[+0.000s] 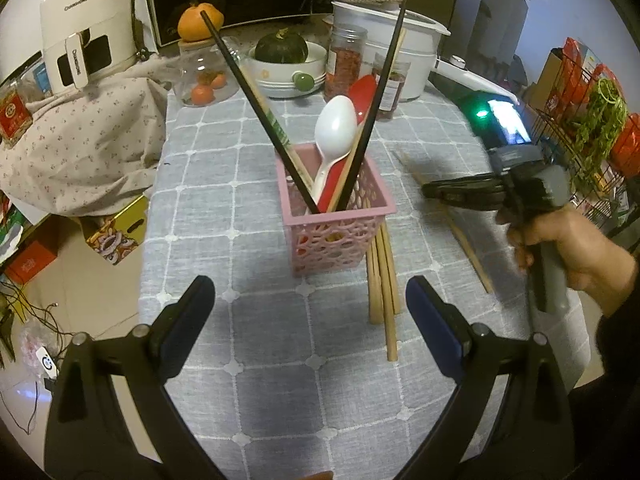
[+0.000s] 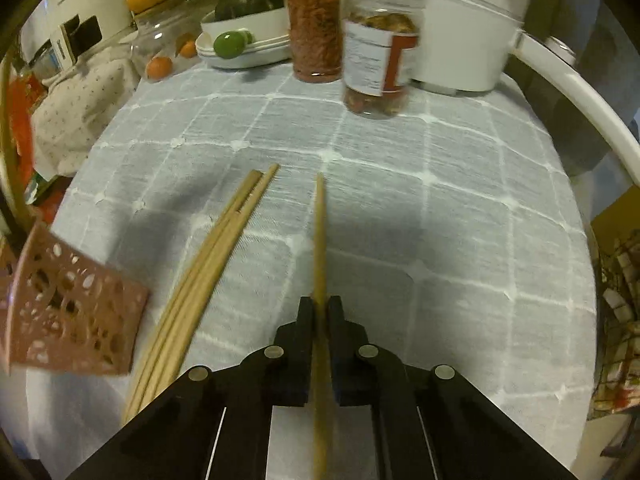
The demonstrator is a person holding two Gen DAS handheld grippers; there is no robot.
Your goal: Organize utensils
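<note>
A pink perforated basket (image 1: pixel 336 236) stands mid-table holding two black chopsticks (image 1: pixel 256 108), a white spoon (image 1: pixel 334 128), a red spoon (image 1: pixel 362 92) and wooden chopsticks. Several wooden chopsticks (image 1: pixel 384 280) lie on the cloth at its right side; they also show in the right wrist view (image 2: pixel 212 264). My left gripper (image 1: pixel 310 300) is open and empty, just in front of the basket. My right gripper (image 2: pixel 320 308) is shut on a single wooden chopstick (image 2: pixel 319 240), lying along its fingers above the cloth. The basket's corner (image 2: pixel 68 316) is at its left.
Two spice jars (image 2: pixel 316 24), a white pot with a long handle (image 2: pixel 472 28), a bowl with a green squash (image 1: pixel 282 46), a glass jar with oranges (image 1: pixel 204 76) and a white appliance (image 1: pixel 86 28) line the back. A floral cloth heap (image 1: pixel 84 148) sits left.
</note>
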